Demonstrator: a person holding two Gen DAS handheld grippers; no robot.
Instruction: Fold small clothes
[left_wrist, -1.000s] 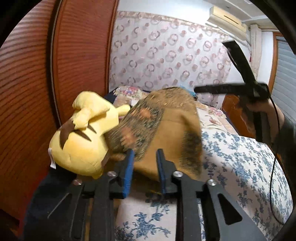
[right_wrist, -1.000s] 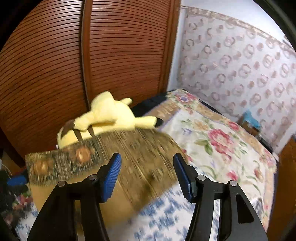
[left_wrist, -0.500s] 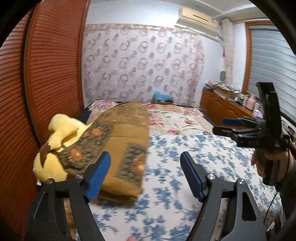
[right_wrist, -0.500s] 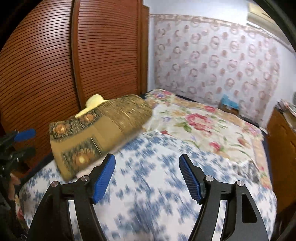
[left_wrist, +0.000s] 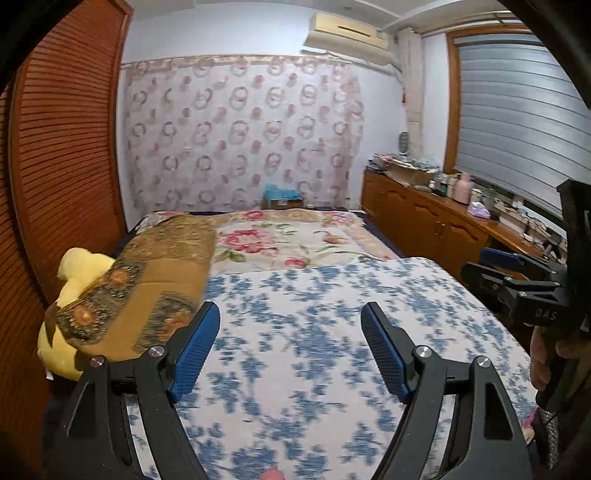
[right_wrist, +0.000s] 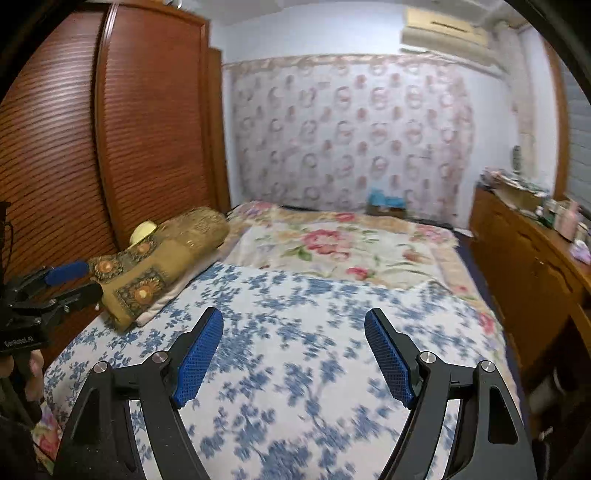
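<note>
Blue textured pads lined the left gripper, whose jaws stood spread wide with nothing between them, above a blue-and-white floral sheet. The right gripper was likewise spread and held nothing, hanging over the same sheet.

Ahead and to the left of the left jaws lay the folded brown cloth, patterned with orange flower medallions, draped over a yellow plush toy at the sheet's left edge; in the right wrist view the cloth lay well to the left of the jaws, only a bit of the plush showing behind it. Neither gripper touched it.

Beyond the jaws a rose-printed blanket covered the far part of the bed. Farther out on the left stood a slatted wooden wardrobe, straight ahead a ring-patterned curtain, and on the right a cluttered wooden cabinet.
</note>
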